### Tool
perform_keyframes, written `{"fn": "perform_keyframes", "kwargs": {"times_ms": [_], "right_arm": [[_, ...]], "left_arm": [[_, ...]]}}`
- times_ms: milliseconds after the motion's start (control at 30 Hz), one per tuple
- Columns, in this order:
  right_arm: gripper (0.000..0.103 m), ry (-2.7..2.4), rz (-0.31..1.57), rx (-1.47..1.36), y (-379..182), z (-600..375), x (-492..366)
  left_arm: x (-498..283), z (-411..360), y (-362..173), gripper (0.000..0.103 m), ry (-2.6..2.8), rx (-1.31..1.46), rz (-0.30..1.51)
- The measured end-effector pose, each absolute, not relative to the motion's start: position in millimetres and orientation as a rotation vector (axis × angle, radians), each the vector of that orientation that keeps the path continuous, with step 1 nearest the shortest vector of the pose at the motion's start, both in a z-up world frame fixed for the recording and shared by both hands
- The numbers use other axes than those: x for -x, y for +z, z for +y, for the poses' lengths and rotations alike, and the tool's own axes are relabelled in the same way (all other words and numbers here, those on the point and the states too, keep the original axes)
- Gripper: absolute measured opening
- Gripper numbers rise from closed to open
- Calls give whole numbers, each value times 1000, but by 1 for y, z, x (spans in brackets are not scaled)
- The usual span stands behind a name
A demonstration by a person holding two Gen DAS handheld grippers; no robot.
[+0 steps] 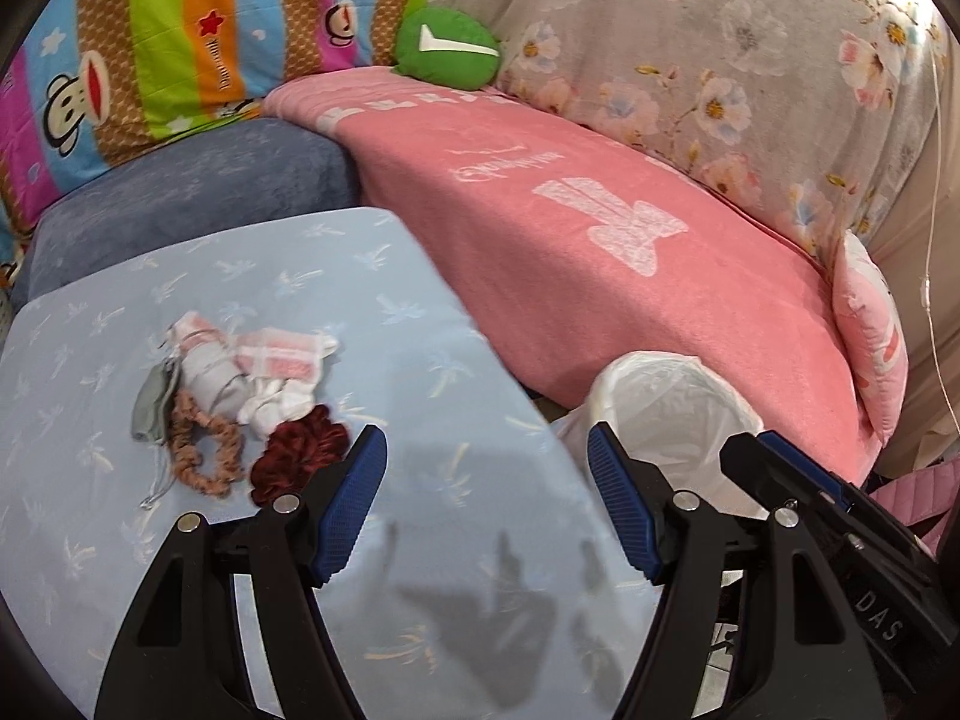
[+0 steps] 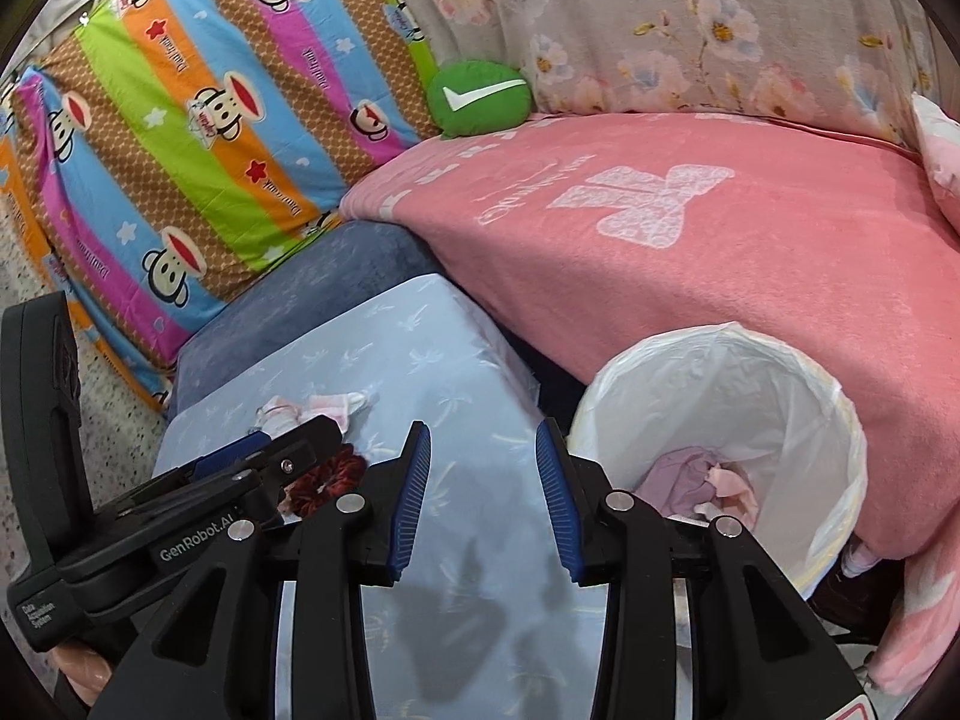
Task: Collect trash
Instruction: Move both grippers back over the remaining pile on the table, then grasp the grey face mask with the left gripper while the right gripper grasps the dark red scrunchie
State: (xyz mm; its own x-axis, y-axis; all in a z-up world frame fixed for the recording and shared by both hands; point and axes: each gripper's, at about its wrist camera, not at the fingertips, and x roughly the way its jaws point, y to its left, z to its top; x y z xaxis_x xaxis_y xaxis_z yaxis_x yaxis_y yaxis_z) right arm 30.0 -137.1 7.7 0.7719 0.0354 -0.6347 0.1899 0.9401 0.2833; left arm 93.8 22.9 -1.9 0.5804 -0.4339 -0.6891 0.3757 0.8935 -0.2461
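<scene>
The left tool (image 1: pixel 483 501) has its two blue sides wide apart and holds nothing. The right tool (image 2: pixel 483 501) is apart too, and it is empty. Both hang over the light blue surface (image 1: pixel 372 312).

The trash sits in a small pile (image 1: pixel 240 402) on that surface, to the left of the left tool. In the pile are crumpled pink and white papers (image 1: pixel 270 360), a dark red scrunchie (image 1: pixel 300 456), a tan scrunchie (image 1: pixel 204 450) and a grey pouch (image 1: pixel 153 402) with a thin cord. The things all touch each other. The white bin (image 2: pixel 720 408) with a bag in it stands to the right, just beside the surface and against the pink blanket (image 2: pixel 750 252). Some purple and pink scraps (image 2: pixel 696 477) already lie at the bottom of it.

Things could go wrong from here. The papers are soft and light, so a weak pinch could let one slip and fall to the floor in the gap between the surface and the bin. The pile is tangled, so a grab could pull up a scrunchie or the cord too, and those may not be trash. The cloth on the surface could get pinched and dragged. The two tools are close together, so they could bump.
</scene>
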Motion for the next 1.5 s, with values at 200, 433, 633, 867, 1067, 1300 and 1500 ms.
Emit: {"fn": "perform_keyframes", "kwargs": {"times_ms": [200,433,633,867,1067,1300,1500], "right_arm": [[39,-36,720,-320,0,-106,-47],[40,2,771,-291,-16,-69,-57],[49,27,795,-273,-27,-42,-67],[49,57,833,-257,-42,-16,-82],[49,80,867,-249,-58,5,-101],[49,104,893,-234,-70,22,-125],[49,108,924,-223,-85,32,-148]], "left_arm": [[-101,61,-14,66,-371,92,839],[-106,92,-27,66,-298,90,852],[-111,124,-39,69,-232,96,863],[-122,164,-56,72,-155,122,888],[-138,189,-68,72,-113,146,911],[-161,194,-75,72,-125,170,926],[-181,191,-88,68,-152,183,958]]}}
